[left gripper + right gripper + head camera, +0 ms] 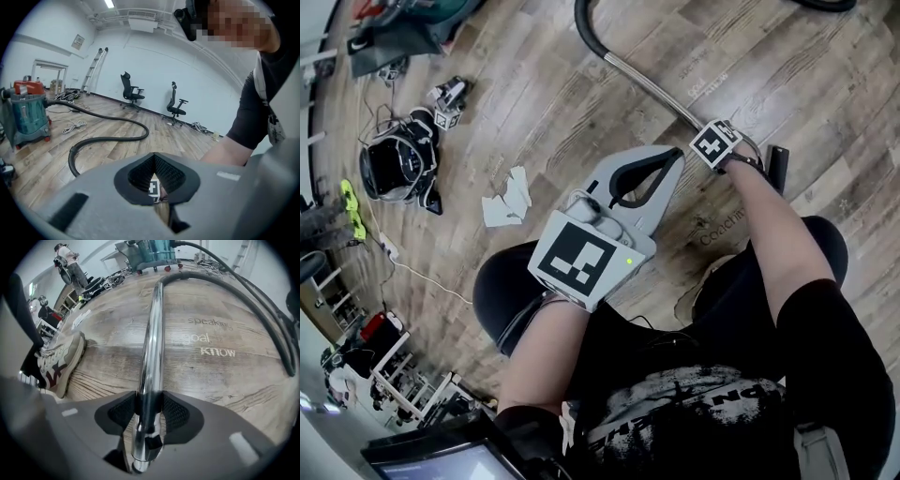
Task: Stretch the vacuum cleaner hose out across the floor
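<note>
The vacuum cleaner (28, 112) stands on the wooden floor at the left gripper view's left. Its black hose (108, 138) curls across the boards from it. In the head view the hose (586, 33) joins a chrome tube (652, 89) that runs down to my right gripper (722, 155). The right gripper (149, 408) points steeply down, and its pads press on both sides of the tube (152, 333). My left gripper (670, 161) hangs above the floor beside it, shut and empty (154, 161).
White paper scraps (508, 202) and a black headset (398, 164) lie at the left. My shoe (58, 359) is next to the tube. Two office chairs (130, 91) and a ladder (93, 70) stand by the far wall. A person (68, 258) stands far off.
</note>
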